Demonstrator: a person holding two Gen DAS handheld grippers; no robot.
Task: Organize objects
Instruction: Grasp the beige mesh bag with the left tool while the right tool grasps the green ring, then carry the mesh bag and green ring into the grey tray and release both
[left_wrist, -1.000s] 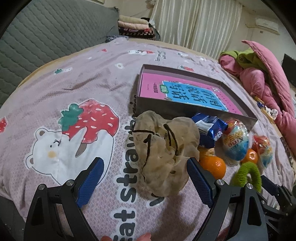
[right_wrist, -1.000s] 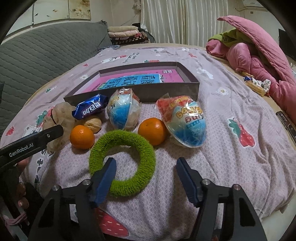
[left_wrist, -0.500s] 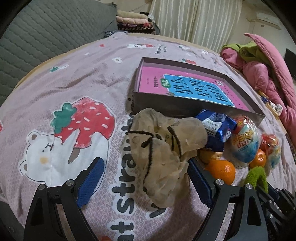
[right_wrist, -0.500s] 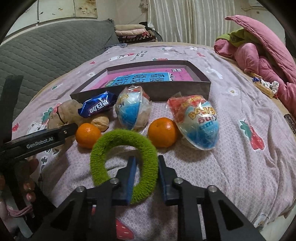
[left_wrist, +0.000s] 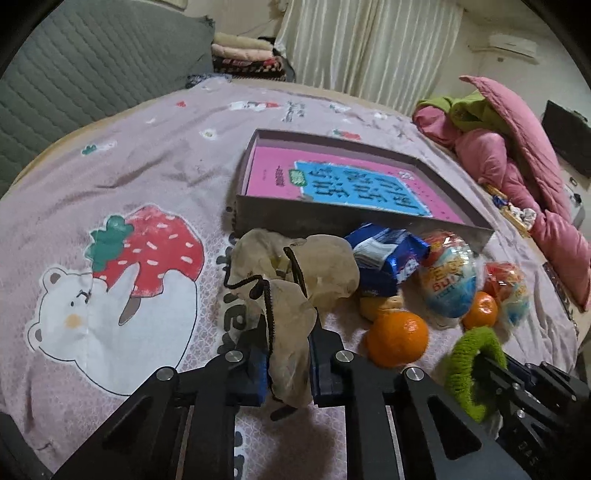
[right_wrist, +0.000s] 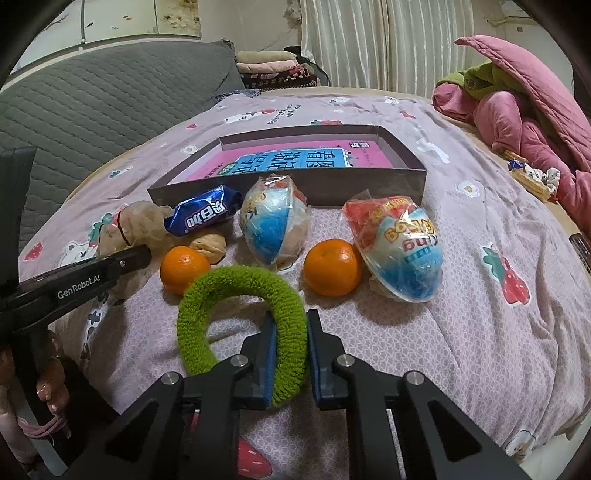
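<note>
Beige gauze of the drawstring pouch (left_wrist: 295, 295) is pinched between the blue pads of the left hand-held gripper (left_wrist: 286, 363), whose jaws have just been closing and now clamp the pouch's near fold at lower centre of the left wrist view. That gripper tilts down toward the bed (left_wrist: 110, 166), and its black arm crosses the left edge of the right wrist view, with fingers (right_wrist: 48, 384) of the person's hand at lower left. The right hand-held gripper (right_wrist: 290, 360), also angled downward, has just closed too and grips the near right side of the green fuzzy ring (right_wrist: 236, 291) at lower centre. Beyond the ring lie two oranges (right_wrist: 332, 267), a blue candy wrapper (right_wrist: 203, 216), a walnut (right_wrist: 208, 245) and two wrapped toy eggs (right_wrist: 399, 251). Behind them, at centre frame, the grey box (right_wrist: 369, 186) holds a pink book (right_wrist: 288, 160).
</note>
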